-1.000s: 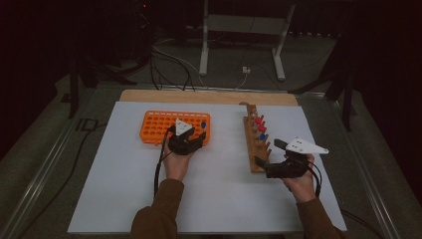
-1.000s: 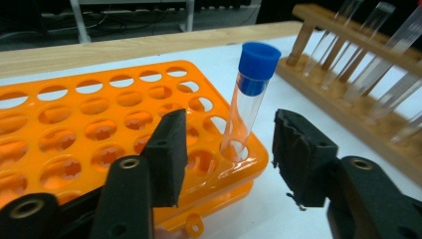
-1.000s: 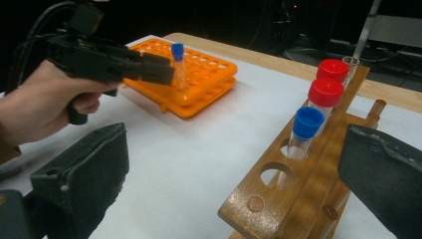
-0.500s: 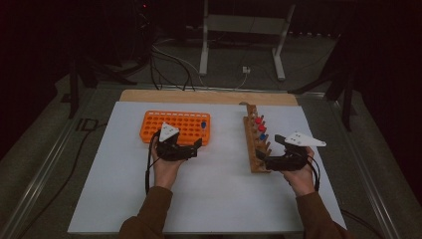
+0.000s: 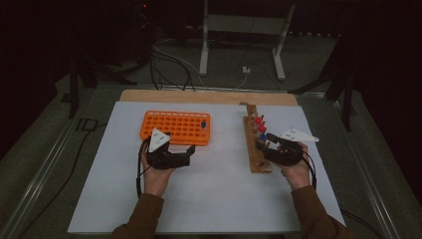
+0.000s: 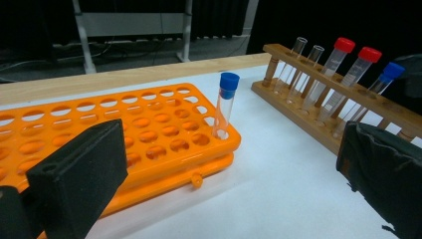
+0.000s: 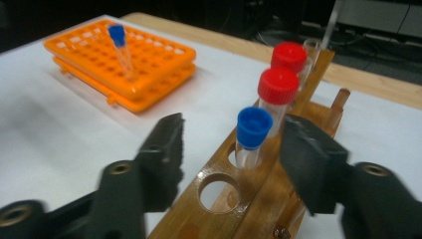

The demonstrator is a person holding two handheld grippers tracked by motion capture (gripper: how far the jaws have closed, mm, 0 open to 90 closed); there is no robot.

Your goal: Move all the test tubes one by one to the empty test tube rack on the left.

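Note:
My left gripper [image 5: 188, 155] [image 6: 234, 147] stands open just in front of the orange rack [image 5: 171, 128] [image 6: 149, 124]. Its jaws have just been opening and nothing is between them. A blue-capped tube [image 5: 203, 125] [image 6: 225, 104] stands upright in the rack's far right corner. My right gripper [image 5: 262, 148] [image 7: 236, 137] is at the wooden rack [image 5: 253, 149] [image 7: 259, 199]. Its jaws have just been closing, one on each side of another blue-capped tube [image 7: 251, 137] in that rack, with gaps still showing. Behind it stand two red-capped tubes [image 7: 278, 92].
The wooden rack also holds two uncapped tubes [image 6: 303, 57] at its far end and an empty hole [image 7: 217, 191] nearest me. A white sheet [image 5: 219, 189] covers the table. A wooden strip [image 5: 209, 97] runs along the far edge, with cables and a metal stand beyond.
The left gripper has let go of the blue-capped tube in the orange rack, opened wide and drawn back toward the person. The right gripper's jaws have narrowed around the wooden rack's blue-capped tube.

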